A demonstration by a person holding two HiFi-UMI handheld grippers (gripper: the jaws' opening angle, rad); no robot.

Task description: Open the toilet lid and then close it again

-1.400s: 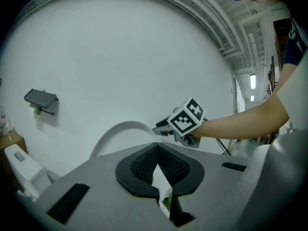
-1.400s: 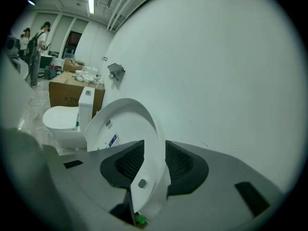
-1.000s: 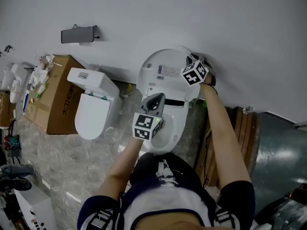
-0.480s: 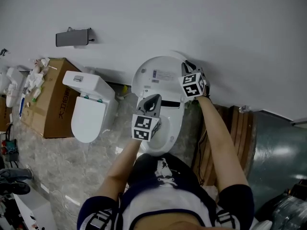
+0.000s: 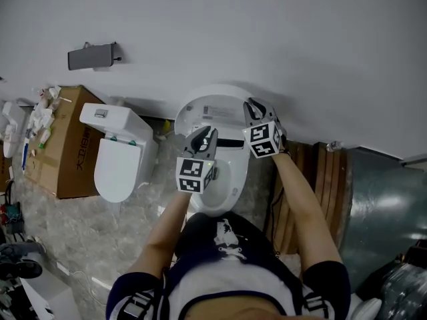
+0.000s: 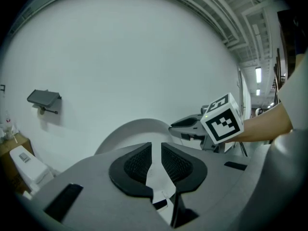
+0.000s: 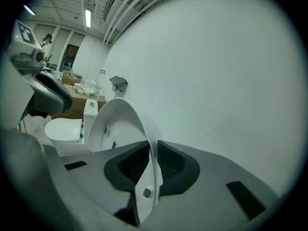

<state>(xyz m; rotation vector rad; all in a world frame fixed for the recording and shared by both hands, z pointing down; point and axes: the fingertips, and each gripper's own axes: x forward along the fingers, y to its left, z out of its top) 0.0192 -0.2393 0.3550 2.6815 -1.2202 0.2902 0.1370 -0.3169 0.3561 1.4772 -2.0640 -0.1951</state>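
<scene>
The white toilet stands against the wall with its lid raised. My right gripper holds the lid's right rim near the top. Its jaws have just been closing, and in the right gripper view the lid's thin edge runs between the pads of that gripper, which press on it. My left gripper hovers in front of the lid's inner face, over the seat. In the left gripper view the jaws stand a narrow gap apart with nothing gripped, and the lid curves behind them.
A second white toilet stands to the left, next to a cardboard box with clutter on top. A grey holder hangs on the wall. Wooden boards and a metal duct stand close on the right.
My right gripper has shifted left and a little down in the picture, staying at the lid's rim. The left gripper has held its place in front of the lid.
</scene>
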